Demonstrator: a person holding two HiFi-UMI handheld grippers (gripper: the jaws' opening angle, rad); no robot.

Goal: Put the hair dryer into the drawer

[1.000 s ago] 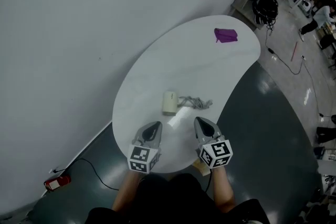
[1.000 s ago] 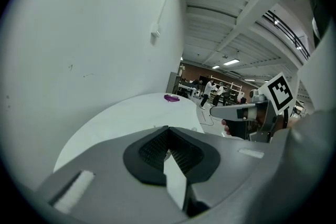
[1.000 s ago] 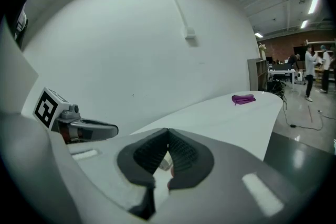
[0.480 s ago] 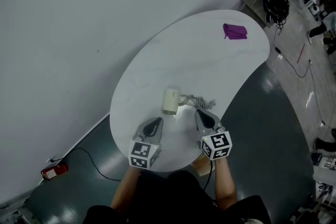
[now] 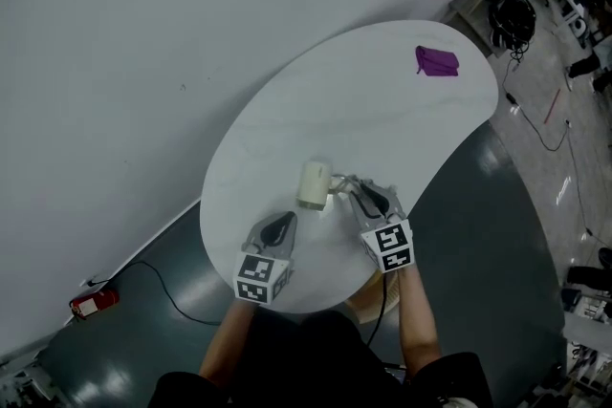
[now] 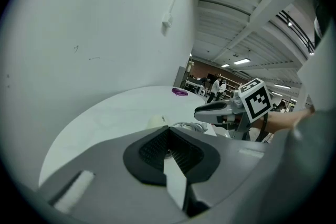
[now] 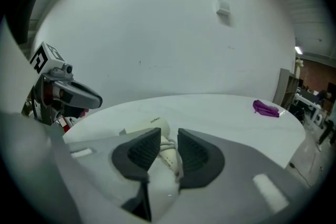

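Note:
A cream hair dryer (image 5: 313,184) lies on the white table (image 5: 382,100), its grey cord (image 5: 375,190) bunched to its right. My right gripper (image 5: 358,193) reaches over the cord just right of the dryer. Its jaws have just been opening: in the right gripper view the right gripper (image 7: 169,136) stands slightly apart, with the dryer (image 7: 149,126) handle and cord showing in the gap and the pads not pressing. My left gripper (image 5: 283,223) hovers over the table below the dryer, a little apart from it. Seen in its own view, the left gripper (image 6: 169,128) has its pads together on nothing.
A purple cloth-like item (image 5: 437,61) lies at the table's far end. The table's near edge runs just under both grippers. A white wall lies to the left, and a red device (image 5: 94,301) with a black cable sits on the dark floor. No drawer is visible.
My right gripper has moved forward and rolled, from the table's near part up to the cord beside the dryer. The left gripper has hardly shifted.

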